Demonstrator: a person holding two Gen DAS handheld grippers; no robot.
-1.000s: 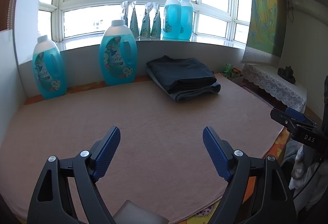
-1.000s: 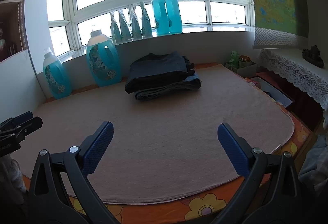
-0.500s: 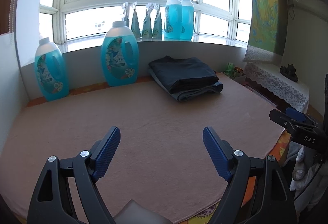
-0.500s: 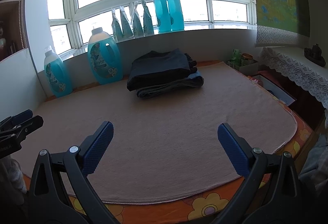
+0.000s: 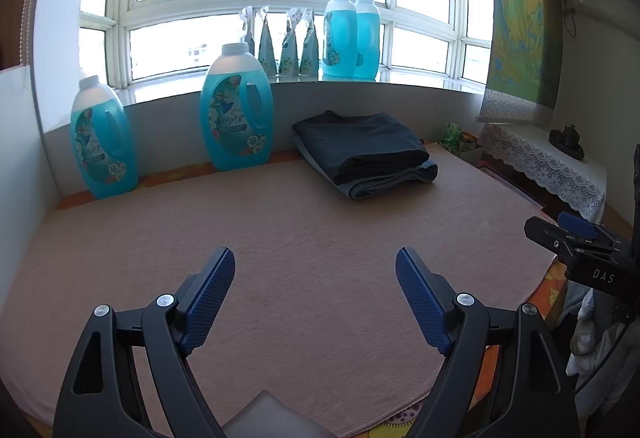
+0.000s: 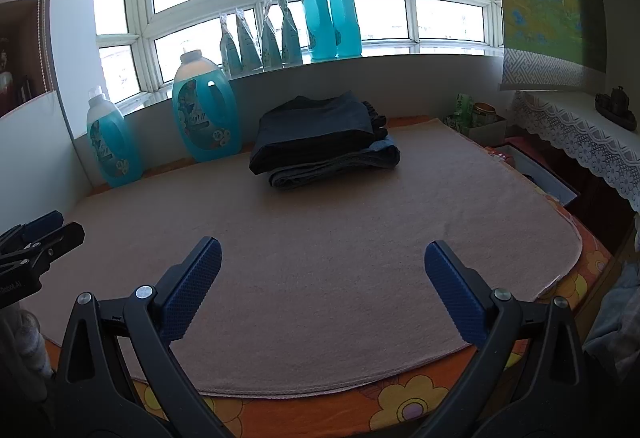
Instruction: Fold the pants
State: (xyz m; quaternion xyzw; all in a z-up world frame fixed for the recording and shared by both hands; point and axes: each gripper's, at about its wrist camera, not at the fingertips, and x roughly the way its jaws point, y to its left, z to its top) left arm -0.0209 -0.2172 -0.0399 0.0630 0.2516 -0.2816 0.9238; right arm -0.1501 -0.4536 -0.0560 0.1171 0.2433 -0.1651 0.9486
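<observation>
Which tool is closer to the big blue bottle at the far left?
Left. The left tool hovers open over the mat, the far-left bottle ahead to its left. The right tool, also open, sits further right, beyond the left one.

Two folded pants (image 5: 362, 149) stacked, four blue detergent jugs (image 5: 236, 113), four refill pouches (image 5: 286, 47), two claws (image 5: 314, 298)

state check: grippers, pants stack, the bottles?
left gripper: open, empty, above the mat
right gripper: open, empty, above the mat
dark pants: folded, on top of the stack
blue-grey pants: folded, bottom of the stack
detergent bottles: upright, capped
</observation>
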